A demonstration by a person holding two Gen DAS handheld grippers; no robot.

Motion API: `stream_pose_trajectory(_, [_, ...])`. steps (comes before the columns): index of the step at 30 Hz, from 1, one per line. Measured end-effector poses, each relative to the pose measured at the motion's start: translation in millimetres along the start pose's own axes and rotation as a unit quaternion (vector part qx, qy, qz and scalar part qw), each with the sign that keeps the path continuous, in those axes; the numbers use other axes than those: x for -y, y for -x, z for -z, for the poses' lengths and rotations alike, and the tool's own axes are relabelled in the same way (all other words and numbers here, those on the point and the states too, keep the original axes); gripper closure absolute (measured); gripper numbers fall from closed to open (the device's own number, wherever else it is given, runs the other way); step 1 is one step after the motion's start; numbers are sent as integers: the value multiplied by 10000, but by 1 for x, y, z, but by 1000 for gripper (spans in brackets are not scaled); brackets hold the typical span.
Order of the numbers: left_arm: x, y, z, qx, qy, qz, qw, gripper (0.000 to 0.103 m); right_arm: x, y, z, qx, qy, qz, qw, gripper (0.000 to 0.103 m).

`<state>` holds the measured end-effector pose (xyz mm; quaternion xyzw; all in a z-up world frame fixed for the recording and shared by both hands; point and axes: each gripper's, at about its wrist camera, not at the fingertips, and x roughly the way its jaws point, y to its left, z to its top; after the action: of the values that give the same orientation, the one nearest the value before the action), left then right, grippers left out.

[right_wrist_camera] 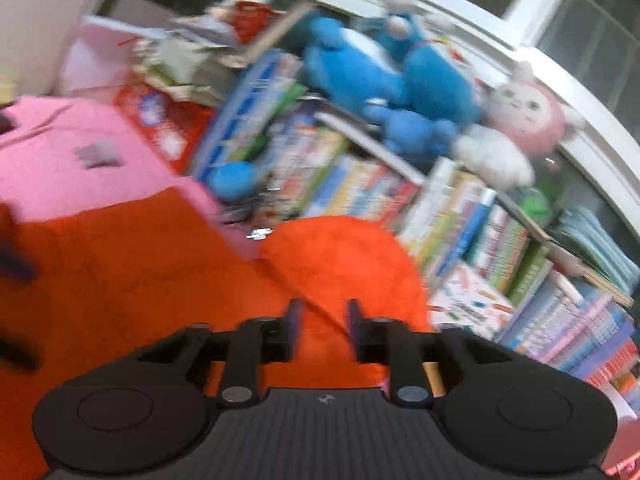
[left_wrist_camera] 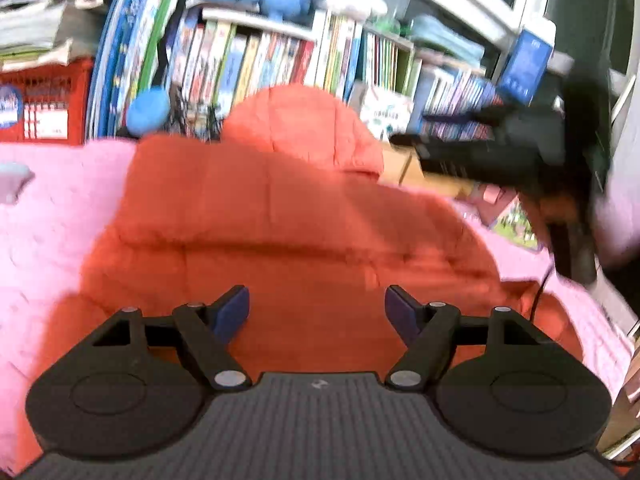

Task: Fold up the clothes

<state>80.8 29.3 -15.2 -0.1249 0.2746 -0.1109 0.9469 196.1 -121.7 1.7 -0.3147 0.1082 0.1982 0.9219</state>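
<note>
An orange puffy hooded jacket [left_wrist_camera: 280, 220] lies spread on a pink bed cover [left_wrist_camera: 48, 208], its hood [left_wrist_camera: 300, 128] toward the bookshelf. My left gripper [left_wrist_camera: 317, 294] hovers over the jacket's lower body, open wide with nothing between its blue pads. The blurred black body [left_wrist_camera: 520, 148] of the other gripper shows at the right, beside the hood. In the right wrist view my right gripper [right_wrist_camera: 325, 306] is open over the jacket [right_wrist_camera: 140, 272] just below the hood [right_wrist_camera: 340, 256], with only fabric behind the gap between its jaws. Both views are motion-blurred.
A packed bookshelf [left_wrist_camera: 260, 60] runs along the far side of the bed, with blue plush toys [right_wrist_camera: 360, 68] and a pink plush [right_wrist_camera: 524, 116] on top. A red crate [left_wrist_camera: 44, 108] under stacked papers stands at the left. Loose books [left_wrist_camera: 516, 220] lie at the right.
</note>
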Motion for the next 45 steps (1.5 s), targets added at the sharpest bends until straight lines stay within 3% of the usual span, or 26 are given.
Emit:
stream_pose_trajectory(5, [10, -16, 15, -66, -454, -262, 9986, 28, 23, -47, -6, -175, 123, 372, 9991, 47])
stream_pose_trajectory(7, [6, -23, 18, -65, -479, -197, 9986, 27, 30, -70, -8, -184, 304, 441, 9984, 44])
stream_pose_trajectory(9, [-2, -33, 23, -79, -423, -95, 9990, 25, 35, -94, -8, -233, 379, 453, 9980, 33])
stream_pose_trajectory(15, [-18, -43, 31, -140, -19, 389, 9991, 18, 53, -171, -10, -481, 105, 269, 9984, 15])
stream_pose_trajectory(22, [-19, -44, 30, -177, 64, 592, 9981, 15, 61, -234, -24, -582, 244, 165, 9979, 5])
stream_pose_trajectory(25, [-19, -45, 30, -177, 105, 665, 9976, 14, 64, -256, -26, -1000, 241, -105, 9946, 21])
stream_pose_trajectory(26, [-19, -45, 30, -176, 111, 670, 9975, 14, 64, -259, -26, -1114, 218, -177, 9934, 36])
stream_pose_trajectory(27, [-20, -45, 29, -174, 116, 675, 9975, 14, 63, -259, -25, -1176, 228, -141, 9927, 62])
stream_pose_trajectory(29, [-19, -46, 28, -172, 122, 679, 9975, 14, 60, -254, -23, -1200, 268, -46, 9924, 89])
stream_pose_trajectory(34, [-18, -46, 27, -160, 113, 660, 9976, 14, 54, -200, -32, -626, 356, 214, 9972, 93])
stream_pose_trajectory(38, [-18, -45, 27, -123, 103, 640, 9978, 13, 49, -124, -49, 104, 301, 336, 9989, 94])
stream_pose_trajectory(42, [-19, -41, 27, 10, 138, 622, 9980, 14, 22, -41, -40, 657, 422, 257, 9966, 94])
stream_pose_trajectory(45, [-17, -25, 21, 154, 24, 443, 9989, 16, 1, -5, -22, 748, 470, 109, 9960, 94])
